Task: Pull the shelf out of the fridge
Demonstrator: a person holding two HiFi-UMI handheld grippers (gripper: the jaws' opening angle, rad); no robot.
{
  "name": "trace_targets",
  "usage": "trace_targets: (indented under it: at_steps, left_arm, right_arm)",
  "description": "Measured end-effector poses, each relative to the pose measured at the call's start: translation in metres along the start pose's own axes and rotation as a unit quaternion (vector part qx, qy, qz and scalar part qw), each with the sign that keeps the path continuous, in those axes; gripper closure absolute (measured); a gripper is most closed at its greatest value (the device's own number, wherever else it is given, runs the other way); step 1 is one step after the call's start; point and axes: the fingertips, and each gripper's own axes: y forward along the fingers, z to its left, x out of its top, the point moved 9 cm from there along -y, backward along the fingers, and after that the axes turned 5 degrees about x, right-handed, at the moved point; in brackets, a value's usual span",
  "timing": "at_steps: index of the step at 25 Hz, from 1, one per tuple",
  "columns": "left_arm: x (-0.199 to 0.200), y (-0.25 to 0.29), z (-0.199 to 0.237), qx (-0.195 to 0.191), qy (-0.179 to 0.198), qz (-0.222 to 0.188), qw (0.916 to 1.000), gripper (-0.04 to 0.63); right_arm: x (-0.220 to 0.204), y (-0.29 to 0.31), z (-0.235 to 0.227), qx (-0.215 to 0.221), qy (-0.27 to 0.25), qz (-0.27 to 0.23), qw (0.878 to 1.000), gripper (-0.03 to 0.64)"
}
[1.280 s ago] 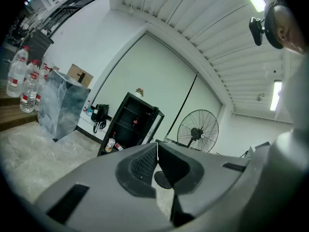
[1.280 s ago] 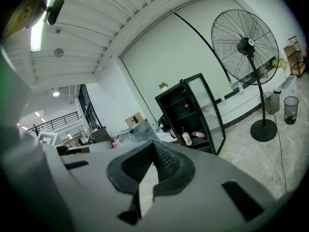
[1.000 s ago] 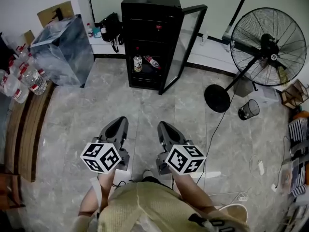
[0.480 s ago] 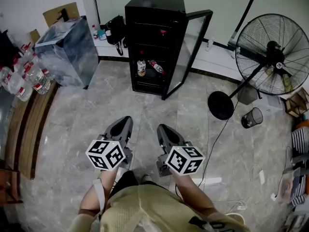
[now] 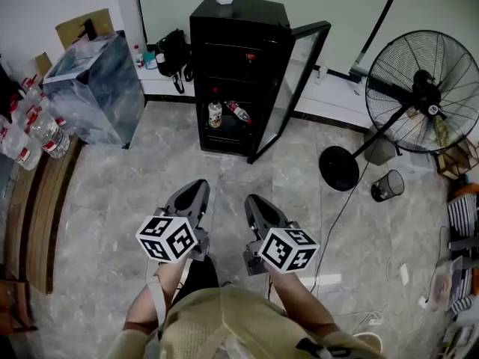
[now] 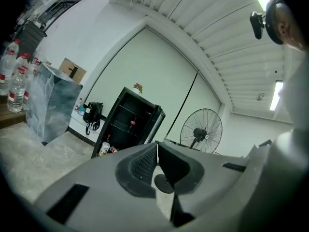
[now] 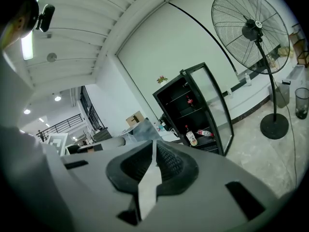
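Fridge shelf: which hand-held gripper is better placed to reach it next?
Probably left: the left hand-held gripper faces the fridge opening; the open door stands before the right hand-held gripper. Both are far.

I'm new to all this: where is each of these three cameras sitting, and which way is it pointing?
Head view: on the person's head, looking steeply down at the open fridge and fan; shows arms, left claw, right claw.
Left gripper view: on the left claw, looking along its shut jaws toward the fridge.
Right gripper view: on the right claw, looking along its shut jaws toward the fridge.
Shared: all three see fridge and fan.
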Motion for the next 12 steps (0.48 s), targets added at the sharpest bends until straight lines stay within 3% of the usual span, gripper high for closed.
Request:
trace_targets:
  at_steps: [6, 12]
  left_arm:
    - [0.027, 0.041, 0.031, -0.034, 0.005, 0.014, 0.9993, 0.58]
    - [0.054, 0.072, 0.07, -0.054, 0.007, 0.027, 0.9982, 0.58]
  right_arm:
    - [0.023, 0.05, -0.002, -0.015, 0.005, -0.027, 1.0, 0.595]
    - [0.038, 0.105, -0.001, -0.011, 0.029, -0.04, 0.999, 0.532]
